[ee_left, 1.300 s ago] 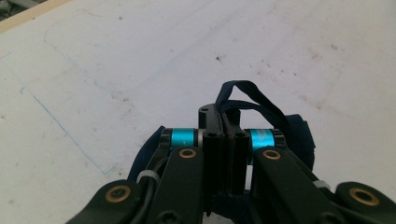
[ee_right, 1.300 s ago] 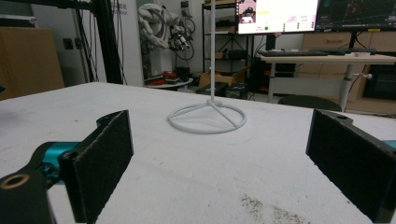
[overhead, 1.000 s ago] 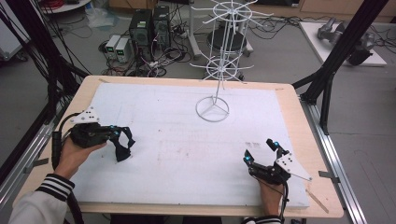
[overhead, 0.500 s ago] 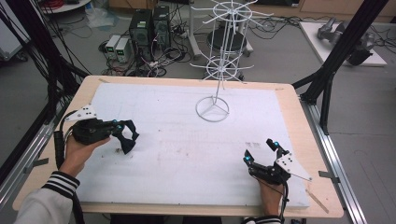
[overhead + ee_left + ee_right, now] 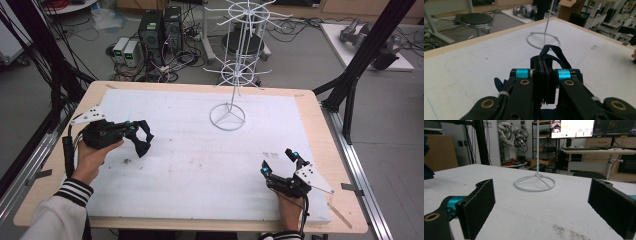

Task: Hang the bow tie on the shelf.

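Observation:
My left gripper (image 5: 136,131) is at the left of the white foam-covered table (image 5: 200,170), held in a hand with a striped cuff. It is shut on a dark navy strap item (image 5: 142,146) that hangs from the jaws just above the sheet. In the left gripper view the jaws (image 5: 543,75) are pressed together, with a loop of the navy strap (image 5: 554,51) rising between them. My right gripper (image 5: 277,161) rests at the front right, open, with nothing between its pads (image 5: 541,202). A white wire display rack (image 5: 227,117) stands at the back middle, apart from both grippers.
The rack's ring base (image 5: 534,183) lies ahead of the right gripper and its ring base (image 5: 542,41) ahead of the left. Black frame posts (image 5: 350,85) flank the table. Computers (image 5: 160,30) and a stool (image 5: 242,45) stand on the floor behind. A dark smudge (image 5: 125,161) marks the sheet.
The left gripper has shifted a little to the right with the navy strap item in it. The right gripper has stayed where it was.

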A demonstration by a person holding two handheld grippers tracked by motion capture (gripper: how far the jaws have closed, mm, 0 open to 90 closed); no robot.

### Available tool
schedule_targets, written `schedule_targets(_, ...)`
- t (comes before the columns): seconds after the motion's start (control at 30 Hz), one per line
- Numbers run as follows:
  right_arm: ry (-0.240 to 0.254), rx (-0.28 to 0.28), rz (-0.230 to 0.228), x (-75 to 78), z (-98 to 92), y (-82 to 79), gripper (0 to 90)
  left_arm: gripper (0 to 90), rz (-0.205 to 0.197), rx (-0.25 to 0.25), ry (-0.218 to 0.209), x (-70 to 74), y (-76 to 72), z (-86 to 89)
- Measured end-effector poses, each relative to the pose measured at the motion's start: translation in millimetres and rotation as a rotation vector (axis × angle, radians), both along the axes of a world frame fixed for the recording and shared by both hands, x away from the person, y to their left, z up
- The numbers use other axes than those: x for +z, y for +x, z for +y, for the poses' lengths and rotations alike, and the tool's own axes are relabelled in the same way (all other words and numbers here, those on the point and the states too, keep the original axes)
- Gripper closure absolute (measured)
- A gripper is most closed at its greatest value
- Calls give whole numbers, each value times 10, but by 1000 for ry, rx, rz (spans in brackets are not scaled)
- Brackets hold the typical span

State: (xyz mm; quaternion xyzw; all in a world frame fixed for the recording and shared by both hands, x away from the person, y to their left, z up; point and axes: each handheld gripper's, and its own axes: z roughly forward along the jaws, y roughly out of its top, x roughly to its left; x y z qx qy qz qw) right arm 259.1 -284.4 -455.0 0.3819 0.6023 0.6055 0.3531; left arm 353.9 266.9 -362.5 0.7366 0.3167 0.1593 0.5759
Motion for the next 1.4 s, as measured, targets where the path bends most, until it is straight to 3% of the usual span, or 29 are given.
schedule_targets(0.53,0,1,-1,0,-4,2,64,878,-31,-42,-28,187,152,-309)
schedule_targets(0.83,0,2,-1,0,-3,2,64,878,-40,-67,-22,291,288,-519)
schedule_targets(1.4,-1,3,-2,0,-4,3,64,878,-51,-84,-58,380,500,-851)
